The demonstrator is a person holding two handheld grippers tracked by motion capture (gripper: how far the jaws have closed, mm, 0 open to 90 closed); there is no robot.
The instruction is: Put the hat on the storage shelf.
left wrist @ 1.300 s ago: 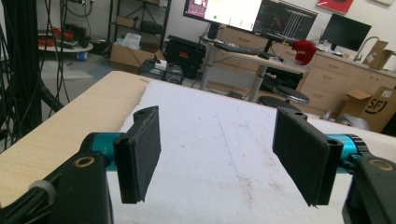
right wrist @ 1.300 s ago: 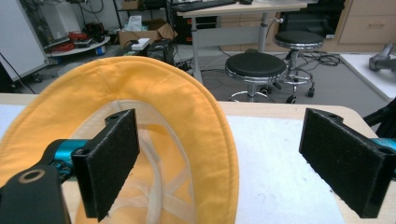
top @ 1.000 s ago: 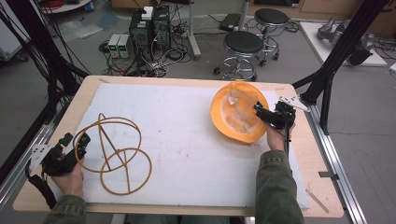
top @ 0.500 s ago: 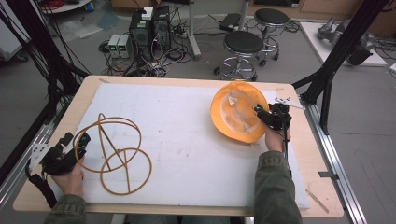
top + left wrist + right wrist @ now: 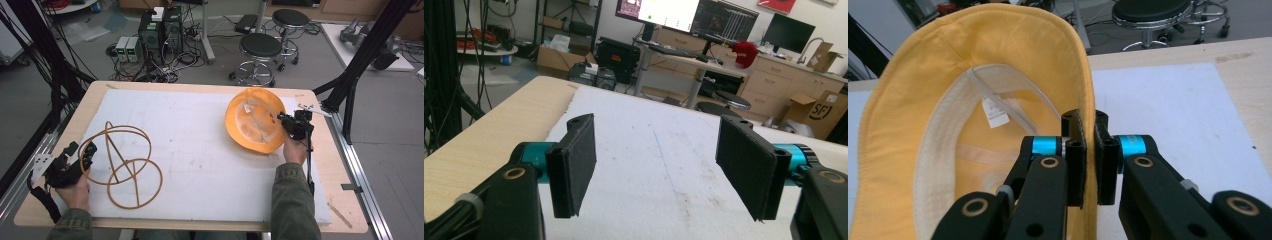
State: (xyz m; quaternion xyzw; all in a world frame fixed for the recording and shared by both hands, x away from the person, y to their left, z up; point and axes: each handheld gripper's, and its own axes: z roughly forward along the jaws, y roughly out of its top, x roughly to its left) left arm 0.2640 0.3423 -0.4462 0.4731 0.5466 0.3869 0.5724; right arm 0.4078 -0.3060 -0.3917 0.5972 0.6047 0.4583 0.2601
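While the right gripper (image 5: pixel 1088 160) sits at the right side of the table, its two black jaws have just been closing and now stand pinched together on the brim of the yellow bucket hat (image 5: pixel 948 100), with the fabric edge caught between the pads. Seen from the high view, the hat (image 5: pixel 255 120) lies upturned on the white foam mat (image 5: pixel 200 150), near the far right corner, its pale inner lining and a small white label facing up; the right gripper (image 5: pixel 292 125) meets it at the rim nearest the person's right hand (image 5: pixel 295 150). At the near left of the mat stands a tan wire frame (image 5: pixel 125 165) of joined hoops, resting on its lower ring. Just beside it, the left gripper (image 5: pixel 75 160) lies low in the person's left hand (image 5: pixel 75 187), close to the frame's outer hoop; whether it touches the wire cannot be told. From the left gripper view its jaws stand wide apart, released, with nothing between the pads (image 5: pixel 574 165) and bare mat beyond. The wooden table (image 5: pixel 60 140) shows as a border around the mat, and two round stools (image 5: pixel 260 47) stand on the floor behind
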